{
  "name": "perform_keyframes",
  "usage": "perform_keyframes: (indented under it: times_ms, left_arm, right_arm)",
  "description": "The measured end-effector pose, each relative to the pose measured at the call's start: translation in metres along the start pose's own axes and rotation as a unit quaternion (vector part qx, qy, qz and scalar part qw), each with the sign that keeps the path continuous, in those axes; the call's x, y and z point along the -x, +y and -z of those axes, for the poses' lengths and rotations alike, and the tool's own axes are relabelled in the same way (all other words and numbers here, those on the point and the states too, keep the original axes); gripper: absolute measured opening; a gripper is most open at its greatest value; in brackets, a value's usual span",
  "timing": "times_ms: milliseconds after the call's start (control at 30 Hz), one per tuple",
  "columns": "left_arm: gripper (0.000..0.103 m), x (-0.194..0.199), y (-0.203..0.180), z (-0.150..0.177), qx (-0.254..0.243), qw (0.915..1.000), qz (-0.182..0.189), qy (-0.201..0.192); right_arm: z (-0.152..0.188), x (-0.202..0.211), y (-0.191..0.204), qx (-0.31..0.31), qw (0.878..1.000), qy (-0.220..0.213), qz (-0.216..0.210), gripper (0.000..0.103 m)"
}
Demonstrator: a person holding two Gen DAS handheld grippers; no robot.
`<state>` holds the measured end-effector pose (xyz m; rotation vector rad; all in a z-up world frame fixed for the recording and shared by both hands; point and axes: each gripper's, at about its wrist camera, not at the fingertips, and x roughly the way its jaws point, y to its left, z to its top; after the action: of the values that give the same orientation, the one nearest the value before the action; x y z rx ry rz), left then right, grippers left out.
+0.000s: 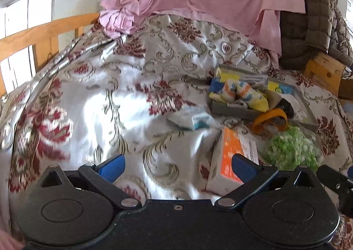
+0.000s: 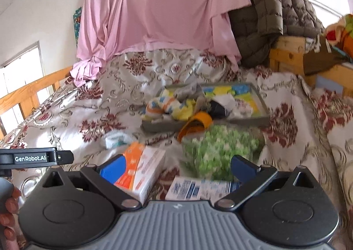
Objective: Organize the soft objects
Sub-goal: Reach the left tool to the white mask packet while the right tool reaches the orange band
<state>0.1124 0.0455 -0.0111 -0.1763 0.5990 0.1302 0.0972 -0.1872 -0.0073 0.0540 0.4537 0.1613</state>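
Note:
A grey tray (image 2: 263, 104) (image 1: 229, 111) lies on the floral bedspread, filled with yellow, blue and striped soft cloths (image 2: 169, 105) (image 1: 240, 92). An orange band (image 2: 198, 123) (image 1: 270, 117) leans on its front edge. In front lie a green-and-white fluffy bundle (image 2: 218, 150) (image 1: 291, 147), an orange-and-white box (image 2: 141, 168) (image 1: 229, 161), a blue-printed white pack (image 2: 198, 188) and a small pale packet (image 2: 114, 139) (image 1: 194, 119). My left gripper (image 1: 177, 166) hovers open over the bedspread. My right gripper (image 2: 176, 167) hovers open above the box and the bundle. Neither holds anything.
A pink sheet (image 2: 154, 11) hangs at the back, beside a brown quilted jacket (image 2: 271, 14). A wooden bed rail (image 1: 44, 31) runs along the left, with a window behind. A wooden crate (image 2: 291, 55) stands at the right. The other handheld gripper and a hand (image 2: 8, 205) show at the left edge.

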Motion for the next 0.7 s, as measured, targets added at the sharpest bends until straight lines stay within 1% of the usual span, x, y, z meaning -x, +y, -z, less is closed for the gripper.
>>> perform_keyframes:
  times_ms: [67, 200, 300, 367, 433, 567, 700]
  left_arm:
    - [0.102, -0.006, 0.001, -0.007, -0.004, 1.0, -0.003, -0.005]
    - [0.102, -0.023, 0.002, -0.026, -0.022, 0.9996, 0.015, -0.003]
    - [0.102, -0.038, 0.0, -0.038, -0.04, 0.9989, 0.026, -0.007]
    - [0.102, -0.048, -0.002, -0.043, -0.059, 0.9976, 0.036, -0.006]
    - [0.102, -0.061, -0.006, -0.047, -0.077, 0.9955, 0.055, 0.002]
    - [0.102, -0.086, -0.01, -0.05, -0.09, 0.992, 0.088, 0.005]
    - [0.102, -0.112, -0.01, -0.051, -0.09, 0.9915, 0.094, 0.009]
  right_arm:
    - [-0.005, -0.007, 0.0, 0.009, 1.0, -0.011, -0.002, 0.103]
    - [-0.014, -0.025, -0.004, 0.016, 0.999, -0.037, -0.004, 0.103]
    - [-0.019, -0.04, -0.008, 0.013, 0.999, -0.044, -0.001, 0.103]
    - [-0.021, -0.051, -0.011, 0.006, 0.999, -0.044, -0.004, 0.103]
    - [-0.023, -0.062, -0.013, 0.006, 0.999, -0.041, -0.009, 0.103]
    - [-0.025, -0.081, -0.012, 0.016, 0.999, -0.037, -0.006, 0.103]
    - [-0.03, -0.108, -0.012, 0.014, 1.0, -0.017, -0.005, 0.103]
